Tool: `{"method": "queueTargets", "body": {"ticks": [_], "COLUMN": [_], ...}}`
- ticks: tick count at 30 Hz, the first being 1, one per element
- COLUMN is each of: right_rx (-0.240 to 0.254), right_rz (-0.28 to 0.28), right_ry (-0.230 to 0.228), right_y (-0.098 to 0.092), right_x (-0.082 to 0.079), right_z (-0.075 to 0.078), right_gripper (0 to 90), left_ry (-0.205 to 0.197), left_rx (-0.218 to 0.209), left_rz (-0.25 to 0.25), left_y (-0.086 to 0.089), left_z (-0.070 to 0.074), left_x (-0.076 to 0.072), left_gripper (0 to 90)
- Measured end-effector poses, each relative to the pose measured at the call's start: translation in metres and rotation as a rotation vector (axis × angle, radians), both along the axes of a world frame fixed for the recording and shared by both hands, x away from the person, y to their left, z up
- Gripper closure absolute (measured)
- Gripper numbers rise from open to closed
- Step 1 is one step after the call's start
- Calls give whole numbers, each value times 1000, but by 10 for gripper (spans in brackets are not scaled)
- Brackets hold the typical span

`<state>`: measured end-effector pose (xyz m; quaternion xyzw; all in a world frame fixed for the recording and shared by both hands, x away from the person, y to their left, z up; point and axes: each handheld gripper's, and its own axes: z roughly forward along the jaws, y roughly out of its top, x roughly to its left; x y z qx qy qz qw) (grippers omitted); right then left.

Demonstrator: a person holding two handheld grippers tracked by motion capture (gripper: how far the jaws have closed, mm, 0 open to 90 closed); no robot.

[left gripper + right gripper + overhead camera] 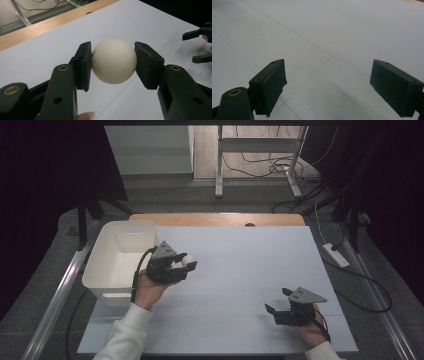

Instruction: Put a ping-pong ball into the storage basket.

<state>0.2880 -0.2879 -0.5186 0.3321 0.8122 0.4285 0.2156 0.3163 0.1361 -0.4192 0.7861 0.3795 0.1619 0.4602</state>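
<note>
High view: white bin (114, 265) beside held ball (188, 260).

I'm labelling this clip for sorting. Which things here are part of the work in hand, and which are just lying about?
Part of the work:
- white ball, clamped in the left gripper
- white bin just left of it, likely the drop spot
- right gripper, jaws open, nothing between them

Lying about:
- white power strip on the floor
- cables beyond the table
- metal desk frame
</note>
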Motion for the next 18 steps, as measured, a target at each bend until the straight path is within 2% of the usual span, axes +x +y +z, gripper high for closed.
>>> {"method": "queueTargets", "body": {"ticks": [18], "right_rx": [-1], "right_rz": [0], "right_ry": [0], "right_y": [0], "right_x": [0], "right_z": [0], "right_gripper": [135], "left_ry": [-14], "left_rx": [-3], "left_rz": [14], "left_y": [5], "left_z": [4], "left_x": [-1], "left_gripper": [505]}}
